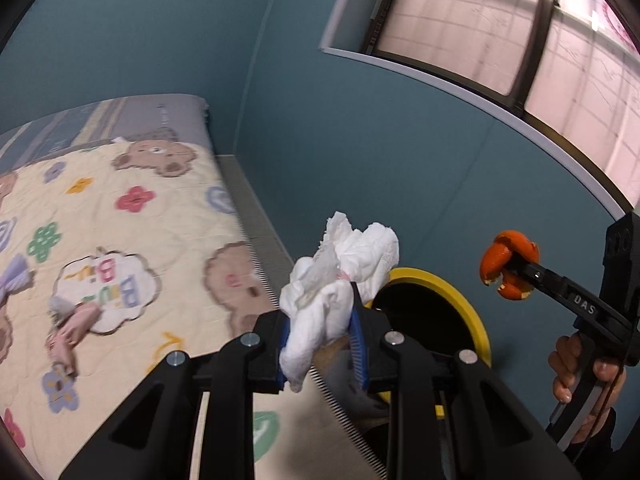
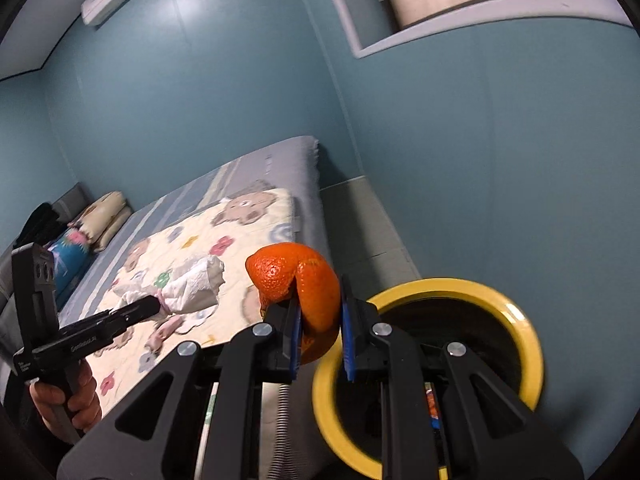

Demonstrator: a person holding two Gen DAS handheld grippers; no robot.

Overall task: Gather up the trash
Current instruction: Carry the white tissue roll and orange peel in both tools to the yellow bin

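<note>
My left gripper [image 1: 320,332] is shut on a crumpled white tissue [image 1: 344,272], held over the bed's edge beside the bin. The same gripper [image 2: 154,304] and tissue [image 2: 192,286] show at the left of the right wrist view. My right gripper [image 2: 320,334] is shut on a curled orange peel [image 2: 304,284], just left of the bin's mouth. In the left wrist view the right gripper [image 1: 516,270] holds the orange peel [image 1: 506,264] above and right of the bin. The bin [image 2: 532,344] has a yellow rim and a dark inside, and its rim [image 1: 444,288] sits behind the tissue.
A bed with a cream bear-print quilt [image 1: 120,248] fills the left side; small items lie on it. Pillows [image 2: 100,220] sit at its far end. Blue walls [image 1: 320,120] and a window [image 1: 480,32] stand behind. A strip of grey floor [image 2: 360,224] runs between bed and wall.
</note>
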